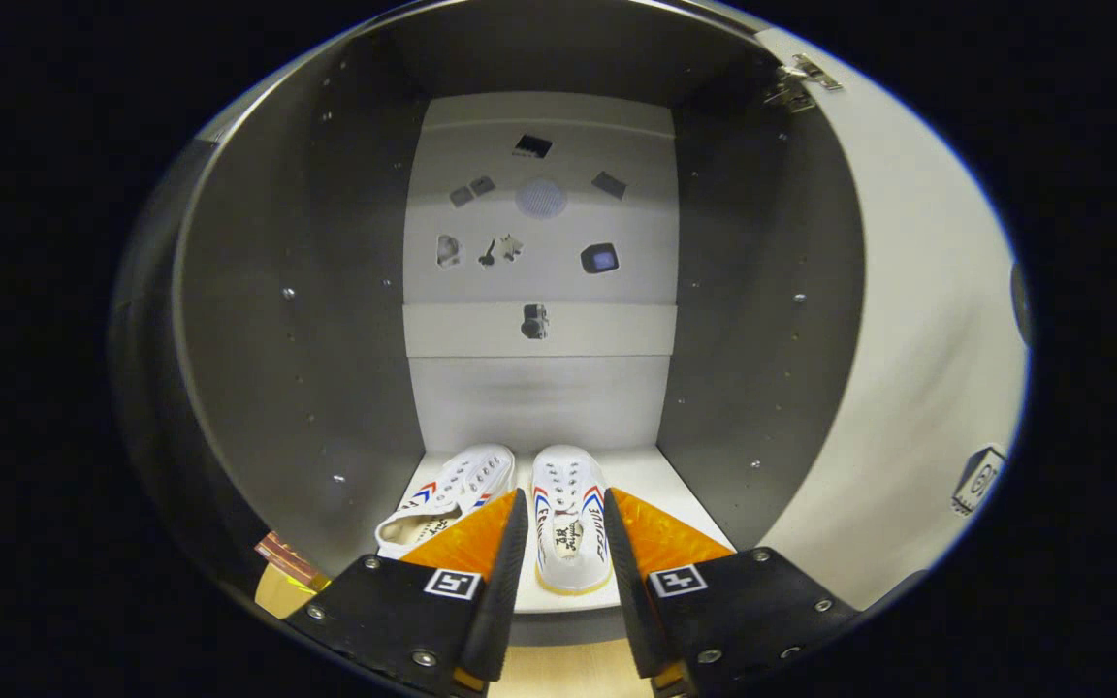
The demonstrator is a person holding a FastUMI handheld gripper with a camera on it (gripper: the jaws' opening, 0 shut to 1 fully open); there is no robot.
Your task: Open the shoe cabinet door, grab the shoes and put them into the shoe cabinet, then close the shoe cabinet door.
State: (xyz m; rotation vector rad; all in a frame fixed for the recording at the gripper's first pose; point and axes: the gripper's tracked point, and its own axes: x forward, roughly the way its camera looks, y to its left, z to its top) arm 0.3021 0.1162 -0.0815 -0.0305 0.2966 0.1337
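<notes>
1. Nearest to you: your gripper (563, 543) sits low at the cabinet's mouth, its two fingers spread apart. Each carries a square marker tag on its base block.
2. Under the fingers, a strip of pale wood floor (558, 679) shows just before the cabinet's front lip.
3. Between the fingers: the right shoe (570, 519), white canvas with red and blue side stripes, lies on the cabinet floor with its toe toward the back wall. The fingers flank its heel end. Whether either finger touches it, you cannot tell; there is a visible gap on both sides, so it does not read as pinched.
4. Just beside it, partly behind your left finger: the left shoe (447, 490), same make, angled slightly off to the left, opening facing you. The pair sit close together, toes near each other.
5. Both shoes rest on the white shelf floor (675, 485) inside the shoe cabinet (306, 339), between grey side walls dotted with shelf-pin holes.
6. To the right: the cabinet door (917, 368) stands swung open, white inside face, a metal hinge (796, 82) at its top corner and a small sticker near its lower edge.
7. Farthest: the white back panel (539, 291), with several small dark patches scattered across it and a horizontal band lower down.
</notes>
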